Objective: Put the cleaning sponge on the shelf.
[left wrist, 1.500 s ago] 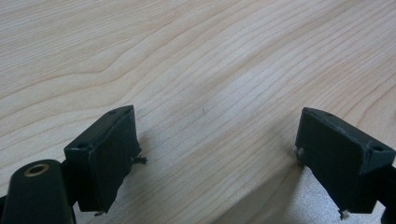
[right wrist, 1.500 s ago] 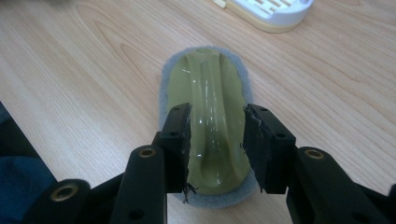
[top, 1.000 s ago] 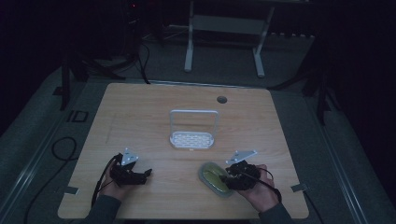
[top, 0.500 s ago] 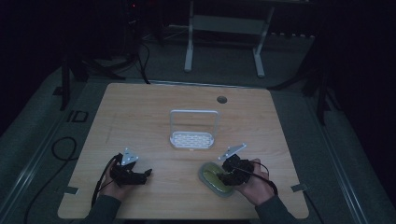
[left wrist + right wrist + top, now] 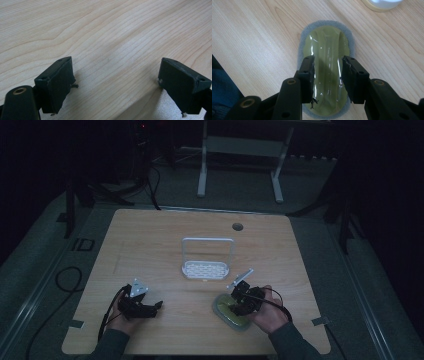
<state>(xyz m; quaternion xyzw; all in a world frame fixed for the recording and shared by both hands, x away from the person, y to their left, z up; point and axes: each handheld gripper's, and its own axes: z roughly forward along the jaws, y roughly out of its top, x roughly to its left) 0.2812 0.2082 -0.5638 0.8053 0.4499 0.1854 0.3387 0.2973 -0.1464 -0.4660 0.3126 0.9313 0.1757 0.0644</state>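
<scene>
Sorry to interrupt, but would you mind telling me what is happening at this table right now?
A person works two handheld grippers at a wooden table. The right gripper is over an oval olive-green sponge with a grey foam rim, its fingers straddling the shiny raised middle, having just been closing. The left gripper rests open on bare wood. A white rack stands mid-table.
</scene>
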